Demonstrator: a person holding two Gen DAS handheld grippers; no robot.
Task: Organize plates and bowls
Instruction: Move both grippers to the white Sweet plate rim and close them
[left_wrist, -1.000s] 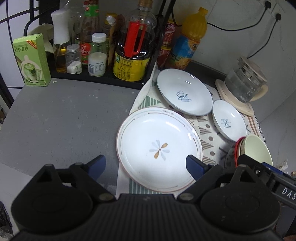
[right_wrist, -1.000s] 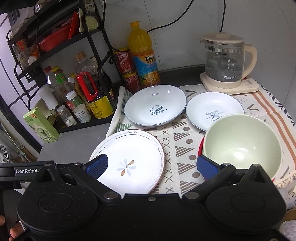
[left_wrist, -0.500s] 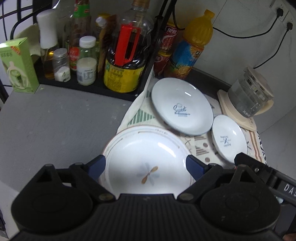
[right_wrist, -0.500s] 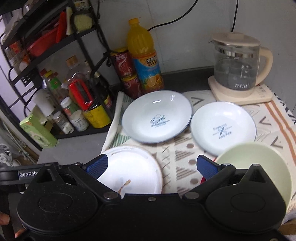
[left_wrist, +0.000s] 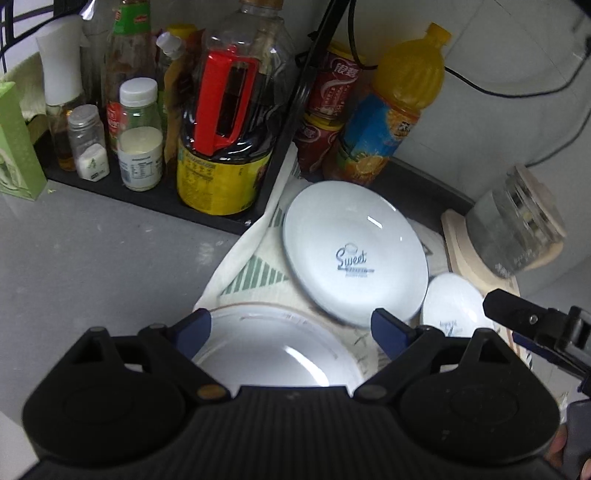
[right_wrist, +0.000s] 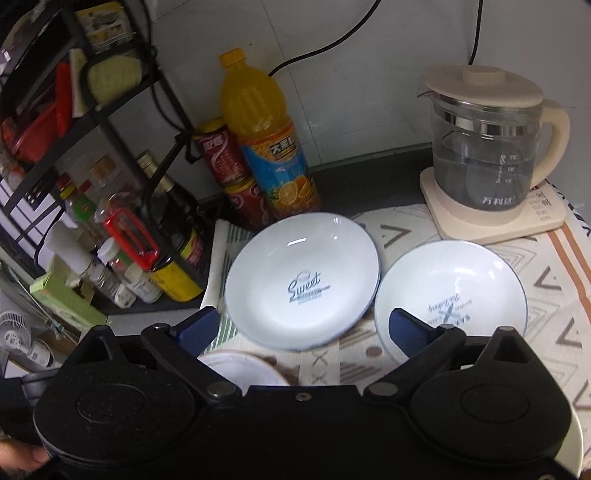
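Both grippers stand wide and empty; the right gripper (right_wrist: 303, 325) has just narrowed slightly, nothing between its jaws. The "Sweet" plate (right_wrist: 301, 280) lies mid-frame beside the small plate (right_wrist: 450, 291); the left gripper (left_wrist: 291, 328) hovers over the flower plate (left_wrist: 273, 347), lower centre. Hazard — an off-centre pinch on a glazed rim may slip, knocking neighbouring plates.

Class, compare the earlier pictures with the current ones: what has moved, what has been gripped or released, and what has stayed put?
Both hand-held grippers have advanced over the dishes toward the wall. The left hand-held gripper now straddles the flower plate; the right hand-held gripper, its jaws just closing slightly, nears the Sweet plate. Nothing was gripped or released. Plates, small plate and kettle have not moved.
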